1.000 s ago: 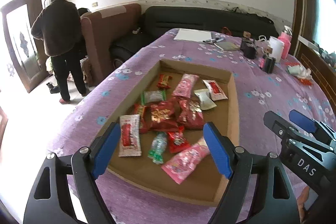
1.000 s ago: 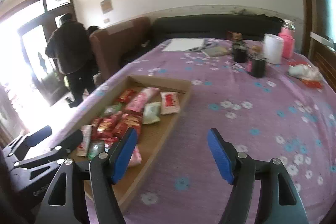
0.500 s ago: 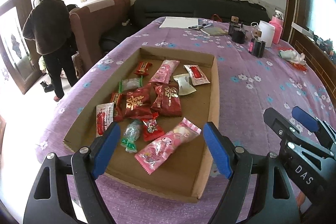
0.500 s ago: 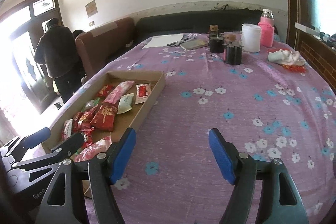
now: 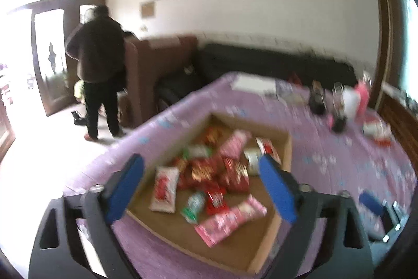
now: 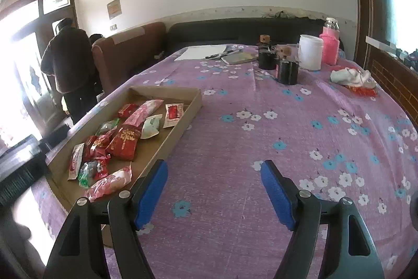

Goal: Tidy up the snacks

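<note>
Left wrist view, blurred: left gripper [image 5: 201,187] above cardboard tray [image 5: 283,140] of snack packets [image 5: 206,171], jaws just widened, spread wide, nothing between the pads.

Right wrist view: right gripper [image 6: 214,190] over purple flowered tablecloth [image 6: 287,127], fingers apart, empty; tray to its left, long pink packet [image 6: 109,183] nearest the near rim.

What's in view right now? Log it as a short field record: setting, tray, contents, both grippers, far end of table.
setting: table with purple flowered cloth
tray: shallow cardboard tray on the table's left side
contents: loose snack packets, red, pink, white and green, all inside the tray
left gripper: open, jaws just widened, empty, above the tray
right gripper: open, empty, over bare cloth beside the tray
far end: white tub, pink bottle, papers
</note>
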Demonstrator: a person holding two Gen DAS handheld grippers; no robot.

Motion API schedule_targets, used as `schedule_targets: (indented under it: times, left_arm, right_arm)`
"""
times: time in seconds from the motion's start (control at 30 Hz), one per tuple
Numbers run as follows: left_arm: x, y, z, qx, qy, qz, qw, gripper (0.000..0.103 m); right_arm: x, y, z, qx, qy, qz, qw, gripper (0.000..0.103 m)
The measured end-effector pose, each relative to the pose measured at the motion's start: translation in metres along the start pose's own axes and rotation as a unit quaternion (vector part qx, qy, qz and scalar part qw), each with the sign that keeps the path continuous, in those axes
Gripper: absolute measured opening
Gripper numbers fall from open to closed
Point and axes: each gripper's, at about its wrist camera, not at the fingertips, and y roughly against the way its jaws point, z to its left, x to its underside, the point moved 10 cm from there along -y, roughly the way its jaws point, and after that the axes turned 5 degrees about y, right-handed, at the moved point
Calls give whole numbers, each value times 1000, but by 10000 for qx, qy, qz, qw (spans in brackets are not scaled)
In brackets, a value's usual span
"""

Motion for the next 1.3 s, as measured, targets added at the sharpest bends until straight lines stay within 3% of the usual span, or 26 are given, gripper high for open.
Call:
schedule_targets:
  times: [0.27,0.37,0.7,0.83,0.9,1.0,1.3]
  left_arm:
    - [-23,14,37,-248,602,-627,9959,103]
    - [-20,5,39,-310,475,-357,9978,103]
    - [9,-21,26,116,300,421,9986,103]
    - [30,-34,14,357,225,1004,9941,103]
    - [43,-43,13,129,73,1363,9906,103]
    - [58,-52,12,103,-3,1682,9857,103]
    - [66,-53,13,259,75,1846,9824,103]
  right_arm:
    - [0,0,13,-48,200,-23,9998,76]
    - [-1,1,19,-35,310,-59,9995,76]
    - [-3,6,48,-62,831,-181,9964,81]
    - [-2,4,54,-64,929,-170,9955,82]
    - [0,2,56,-57,958,-139,9953,82]
    - [2,0,58,-51,985,-85,9951,83]
    - [7,-7,59,-10,978,53,9952,83]
